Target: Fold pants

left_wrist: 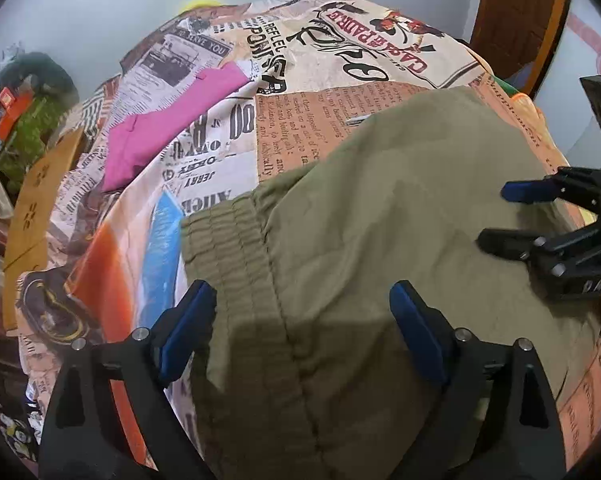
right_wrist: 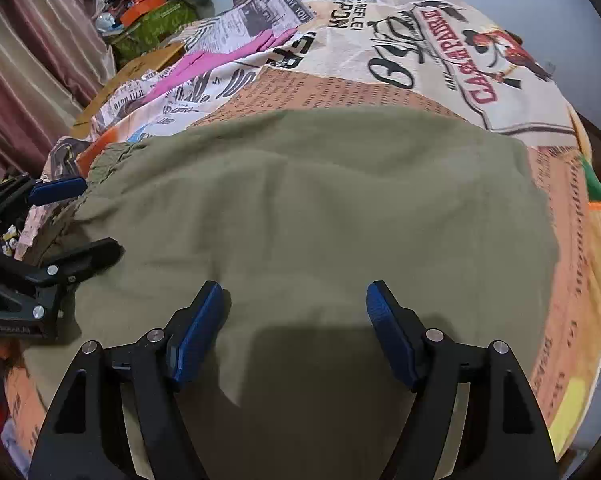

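- Pants (left_wrist: 400, 208): olive-green, lay spread flat on a sheet (left_wrist: 204, 152) printed with newspaper text and poster art. The surface under the sheet was not visible.
- Waistband (left_wrist: 228, 236): ribbed elastic, at the left end of the pants in the left wrist view; bunched at the upper left in the right wrist view (right_wrist: 116, 156).
- Cloth surface showed soft creases across the middle; far edge ran roughly straight against the sheet.
- Left tool (left_wrist: 302, 334): fingers spread wide, nothing between them. Blue pads (left_wrist: 186, 332) straddled the seam just behind the waistband, above the cloth; contact could not be judged.
- Right tool (right_wrist: 294, 332): fingers also spread wide, holding nothing, over the near part of the pants. Its shadow fell on the cloth between the fingers.
- The two tools sat near each other over the same garment; each appeared at the edge of the other's view, left tool (right_wrist: 80, 216) by the waistband end, right tool (left_wrist: 496, 216) further along the pants.
- Pink cloth (left_wrist: 168, 124): lay on the sheet beyond the waistband, well apart from the pants.
- Clutter (right_wrist: 148, 12), including a green box and orange items, sat past the sheet's far left corner beside a striped curtain (right_wrist: 40, 52).
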